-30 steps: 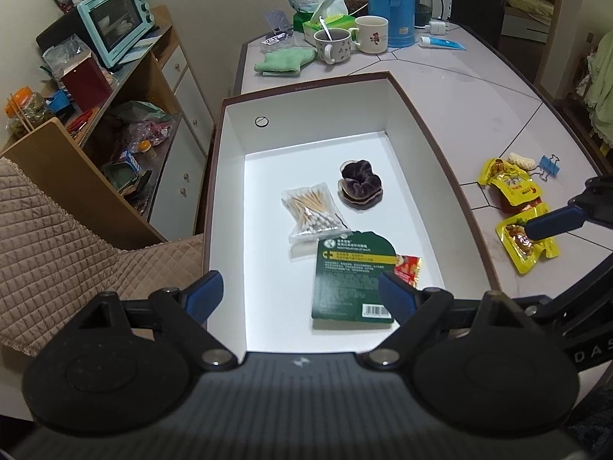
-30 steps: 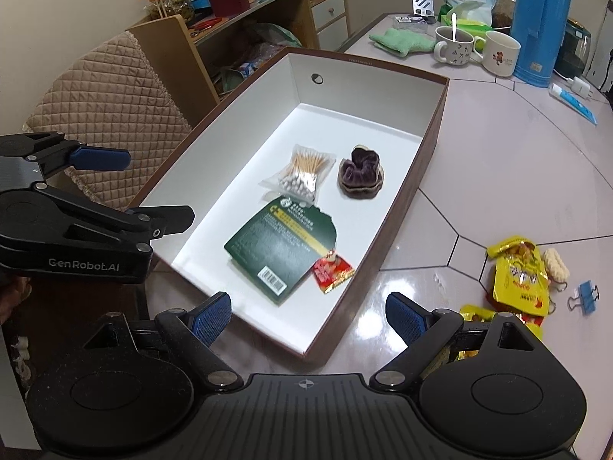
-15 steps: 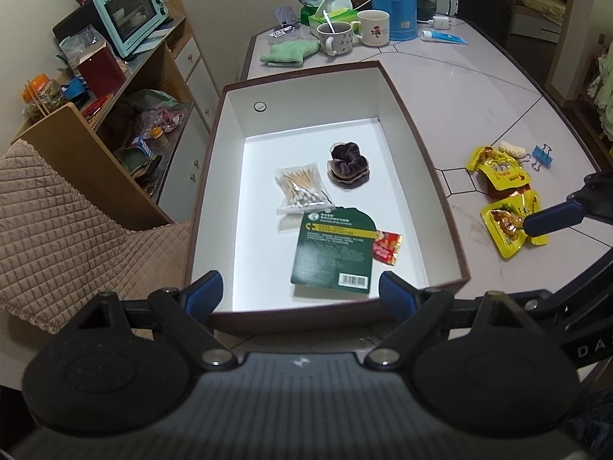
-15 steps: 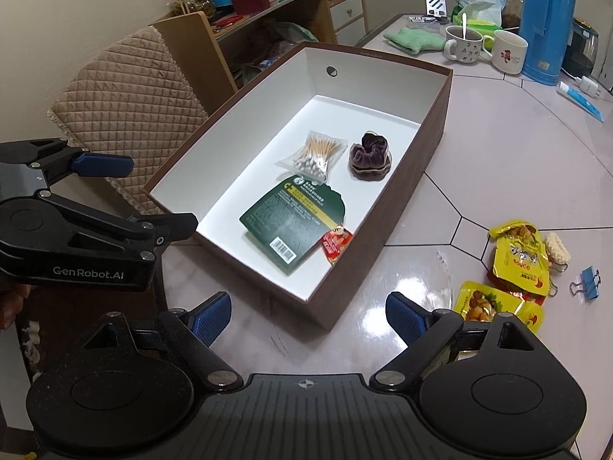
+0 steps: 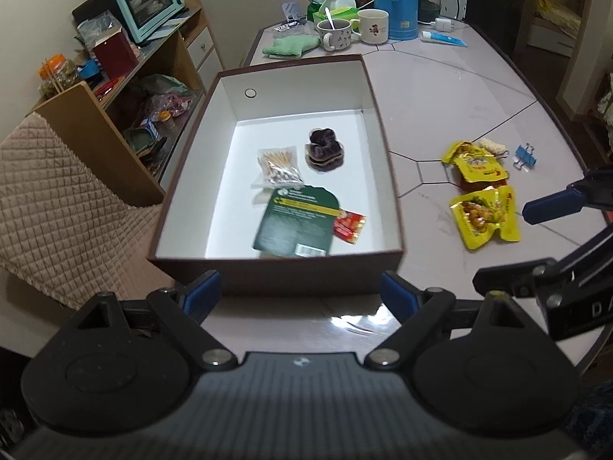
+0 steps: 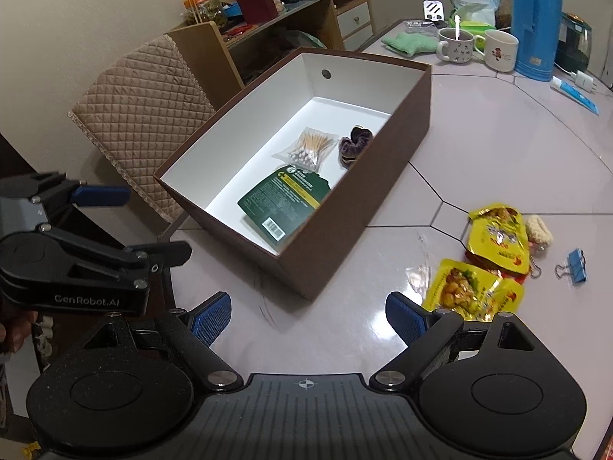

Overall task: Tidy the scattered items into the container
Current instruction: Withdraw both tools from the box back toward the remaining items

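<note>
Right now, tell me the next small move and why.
Probably bring the right gripper, open and empty, forward and right onto the nearest yellow snack packet. It lies on the table outside the brown box, closest to that gripper.

Brown box (image 5: 276,272), white inside, open-topped, sits on the table. Inside it: bag of cotton swabs (image 5: 276,166) and dark purple scrunchie (image 5: 323,149) side by side near the middle; dark green flat packet (image 5: 297,222) toward the near wall, label up; small red sachet (image 5: 349,226) touching the packet's right edge.

Outside, right of the box and well apart from it: two yellow snack packets (image 5: 484,220), crumpled, lying flat; a pale wrapped snack (image 5: 492,145) and a blue binder clip (image 5: 525,155) just beyond them.
</note>
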A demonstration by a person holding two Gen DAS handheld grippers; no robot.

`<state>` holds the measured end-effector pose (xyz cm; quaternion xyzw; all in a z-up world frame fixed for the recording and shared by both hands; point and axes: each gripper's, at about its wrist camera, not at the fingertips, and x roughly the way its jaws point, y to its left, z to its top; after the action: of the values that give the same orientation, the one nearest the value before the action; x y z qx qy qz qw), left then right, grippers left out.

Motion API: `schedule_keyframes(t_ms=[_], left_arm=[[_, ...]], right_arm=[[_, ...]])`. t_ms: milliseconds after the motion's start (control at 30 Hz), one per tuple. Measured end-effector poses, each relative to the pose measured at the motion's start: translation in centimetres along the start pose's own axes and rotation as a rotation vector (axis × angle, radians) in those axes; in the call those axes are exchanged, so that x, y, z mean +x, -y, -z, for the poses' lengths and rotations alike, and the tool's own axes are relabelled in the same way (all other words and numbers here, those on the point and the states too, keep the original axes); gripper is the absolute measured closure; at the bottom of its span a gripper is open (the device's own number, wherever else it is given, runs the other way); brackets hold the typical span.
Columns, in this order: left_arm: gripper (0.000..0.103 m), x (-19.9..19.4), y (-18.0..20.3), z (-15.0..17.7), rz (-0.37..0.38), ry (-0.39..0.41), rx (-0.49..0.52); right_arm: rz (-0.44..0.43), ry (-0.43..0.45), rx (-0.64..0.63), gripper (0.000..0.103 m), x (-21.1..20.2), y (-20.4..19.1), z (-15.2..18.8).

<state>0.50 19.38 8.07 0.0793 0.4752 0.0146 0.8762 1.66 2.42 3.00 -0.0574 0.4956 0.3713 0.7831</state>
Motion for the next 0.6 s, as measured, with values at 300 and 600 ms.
schedule_keyframes(t_ms=[300, 600], left_arm=[[0.015, -1.4, 5.5, 1.0, 0.074, 0.023, -0.032], [0.015, -0.1, 12.0, -0.3, 0.192, 0.020, -0.014]], right_arm=[[0.038, 0.028, 0.131, 0.013, -3.6, 6.0, 3.0], [0.122, 0.077, 0.260, 0.013, -7.9, 13.5, 5.0]])
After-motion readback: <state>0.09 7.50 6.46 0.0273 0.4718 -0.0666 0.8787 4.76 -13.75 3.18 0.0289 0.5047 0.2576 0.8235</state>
